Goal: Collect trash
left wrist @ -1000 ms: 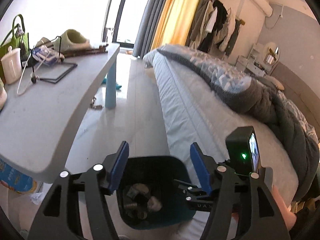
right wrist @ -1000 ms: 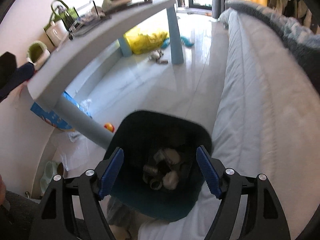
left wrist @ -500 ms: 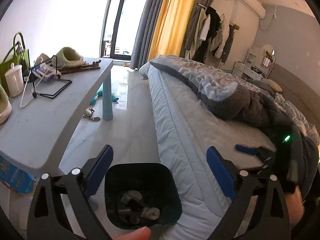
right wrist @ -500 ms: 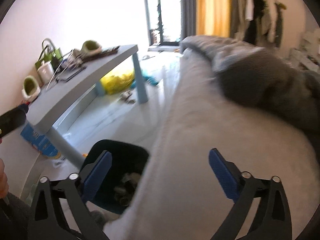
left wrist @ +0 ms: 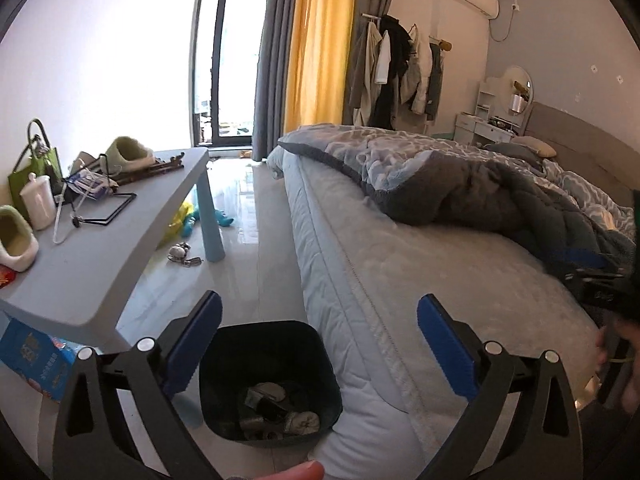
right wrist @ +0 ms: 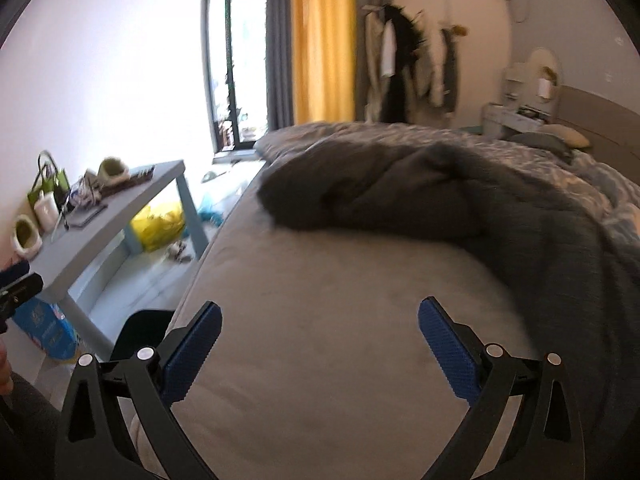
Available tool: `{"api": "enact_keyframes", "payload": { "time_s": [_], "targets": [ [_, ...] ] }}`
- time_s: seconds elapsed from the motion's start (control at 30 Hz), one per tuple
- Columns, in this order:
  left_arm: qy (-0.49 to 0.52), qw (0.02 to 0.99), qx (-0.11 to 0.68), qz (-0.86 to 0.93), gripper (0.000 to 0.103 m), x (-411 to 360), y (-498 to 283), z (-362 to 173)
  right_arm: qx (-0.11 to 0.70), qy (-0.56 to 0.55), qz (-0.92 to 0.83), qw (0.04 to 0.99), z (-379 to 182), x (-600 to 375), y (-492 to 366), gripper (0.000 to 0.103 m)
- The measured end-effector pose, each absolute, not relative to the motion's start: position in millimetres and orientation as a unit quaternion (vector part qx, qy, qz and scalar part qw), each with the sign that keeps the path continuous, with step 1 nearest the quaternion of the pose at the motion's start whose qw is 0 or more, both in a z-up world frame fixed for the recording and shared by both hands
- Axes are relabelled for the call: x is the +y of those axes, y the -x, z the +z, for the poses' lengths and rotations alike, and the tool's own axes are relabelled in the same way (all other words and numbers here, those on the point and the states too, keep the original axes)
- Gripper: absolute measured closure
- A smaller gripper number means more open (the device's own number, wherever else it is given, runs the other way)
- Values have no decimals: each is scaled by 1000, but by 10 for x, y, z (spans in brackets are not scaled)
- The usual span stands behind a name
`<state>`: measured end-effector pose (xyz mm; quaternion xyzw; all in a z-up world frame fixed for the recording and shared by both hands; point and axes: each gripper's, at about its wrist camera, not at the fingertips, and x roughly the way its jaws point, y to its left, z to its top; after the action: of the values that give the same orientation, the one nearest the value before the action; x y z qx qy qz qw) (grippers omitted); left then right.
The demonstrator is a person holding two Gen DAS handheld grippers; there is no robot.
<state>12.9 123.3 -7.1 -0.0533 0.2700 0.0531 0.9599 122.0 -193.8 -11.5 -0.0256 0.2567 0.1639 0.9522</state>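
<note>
While upright, dark bin (left wrist: 270,360) mouth faces up, crumpled trash (left wrist: 280,412) inside

Left wrist view over bin (left wrist: 269,376), right over bed (right wrist: 360,320), both facing window (left wrist: 224,52)

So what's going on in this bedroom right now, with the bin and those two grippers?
A person is collecting trash with a handheld gripper in each hand. Both the left gripper and the right gripper have just been opening, and nothing is between their fingers now. The dark bin stands on the floor beside the bed with crumpled scraps already inside. The left gripper hangs above the bin; the right one points over the mattress. More litter lies on the floor under the table.
</note>
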Motion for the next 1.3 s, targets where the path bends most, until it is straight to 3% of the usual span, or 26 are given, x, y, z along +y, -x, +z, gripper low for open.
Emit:
{"api": "enact_keyframes", "payload": {
  "time_s": [0.37, 0.7, 1.3],
  "targets": [
    [49, 960, 262, 90, 3, 1153, 184, 95, 241, -27, 142, 960, -58, -2727, -702, 3],
    [0, 958, 270, 95, 3, 1006, 441, 89, 230, -29, 189, 954, -46, -2767, -341, 3],
    [39, 953, 281, 102, 3, 1156, 505, -3, 241, -23, 224, 944, -52, -2610, -270, 3]
  ]
}}
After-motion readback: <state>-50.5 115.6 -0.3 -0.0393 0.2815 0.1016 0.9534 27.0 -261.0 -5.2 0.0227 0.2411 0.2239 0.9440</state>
